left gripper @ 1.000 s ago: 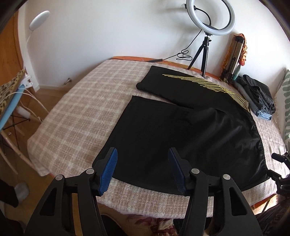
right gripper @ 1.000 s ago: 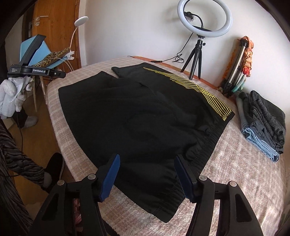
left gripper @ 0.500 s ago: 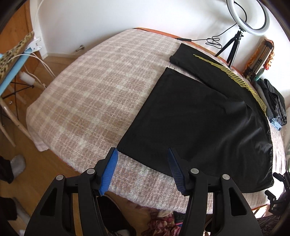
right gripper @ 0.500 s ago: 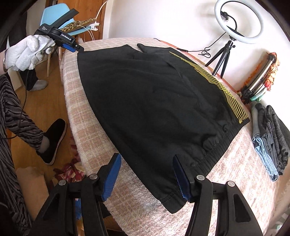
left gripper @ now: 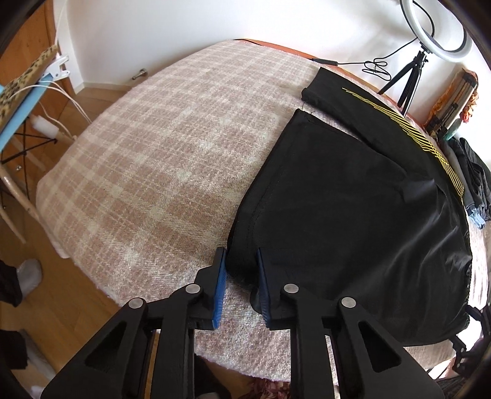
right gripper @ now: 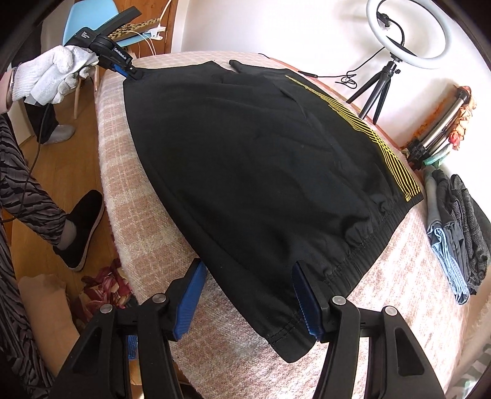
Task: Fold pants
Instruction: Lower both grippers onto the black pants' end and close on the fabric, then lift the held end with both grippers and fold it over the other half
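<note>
Black pants (left gripper: 343, 202) with yellow side stripes lie flat on a checked bed (left gripper: 159, 147). My left gripper (left gripper: 241, 261) has its blue pads narrowed around the near hem corner of the leg, with the cloth bunched between them. In the right wrist view the left gripper (right gripper: 130, 72) pinches that hem corner at the far left of the pants (right gripper: 260, 165). My right gripper (right gripper: 248, 276) is open, its jaws on either side of the near waistband corner, which lies between them on the bed (right gripper: 383, 294).
A ring light on a tripod (right gripper: 396, 58) stands at the far edge. Folded clothes (right gripper: 457, 221) are stacked at the right of the bed. A blue chair (right gripper: 83, 27) and wooden floor (right gripper: 46, 190) lie to the left. My slippered foot (right gripper: 79, 230) is by the bed.
My left gripper moved down onto the leg hem corner and closed on it. My right gripper came closer to the waistband corner, which now lies between its open jaws.
</note>
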### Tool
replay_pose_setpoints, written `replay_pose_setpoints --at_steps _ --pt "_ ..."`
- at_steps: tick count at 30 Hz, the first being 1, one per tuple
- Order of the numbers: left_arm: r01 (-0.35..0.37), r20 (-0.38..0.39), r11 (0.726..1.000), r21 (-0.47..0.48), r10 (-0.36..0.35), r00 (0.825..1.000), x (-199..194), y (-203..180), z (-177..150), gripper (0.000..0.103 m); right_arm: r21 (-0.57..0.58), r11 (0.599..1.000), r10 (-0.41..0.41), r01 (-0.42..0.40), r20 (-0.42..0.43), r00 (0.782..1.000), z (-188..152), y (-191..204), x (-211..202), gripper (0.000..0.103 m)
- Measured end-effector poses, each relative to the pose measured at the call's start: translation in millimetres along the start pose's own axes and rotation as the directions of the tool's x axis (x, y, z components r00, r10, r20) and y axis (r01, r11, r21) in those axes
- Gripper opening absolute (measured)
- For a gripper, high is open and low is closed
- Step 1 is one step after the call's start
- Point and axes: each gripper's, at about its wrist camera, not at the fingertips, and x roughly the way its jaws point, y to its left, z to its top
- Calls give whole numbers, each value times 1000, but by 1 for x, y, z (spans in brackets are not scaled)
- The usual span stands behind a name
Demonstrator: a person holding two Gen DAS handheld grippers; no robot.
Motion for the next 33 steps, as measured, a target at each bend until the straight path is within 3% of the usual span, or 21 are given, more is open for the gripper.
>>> replay_pose_setpoints --at_steps 3,7,8,12,19,24,33 --pt "6 14 1000 17 -6 1000 -1 -6 0 8 7 999 37 -37 -1 999 3 1 1 39" --pt "32 43 999 17 -33 999 -8 -14 3 6 24 998 66 -66 0 998 5 -1 1 24" --pt "28 60 999 28 -30 998 -11 -17 5 6 30 998 55 -56 1 998 5 -2 1 15" --pt "43 111 998 35 -46 993 -24 -24 14 5 77 996 31 -33 34 999 6 -11 -6 4" --pt "87 162 996 26 -90 983 -36 -34 41 5 135 990 -52 36 116 992 24 -27 -30 0" --pt "116 217 993 29 -120 969 -44 -49 74 5 136 984 -142 118 186 972 55 -52 -49 0" --pt "106 256 993 58 -117 959 -21 -84 139 5 195 960 -235 204 156 959 98 -141 -22 0"
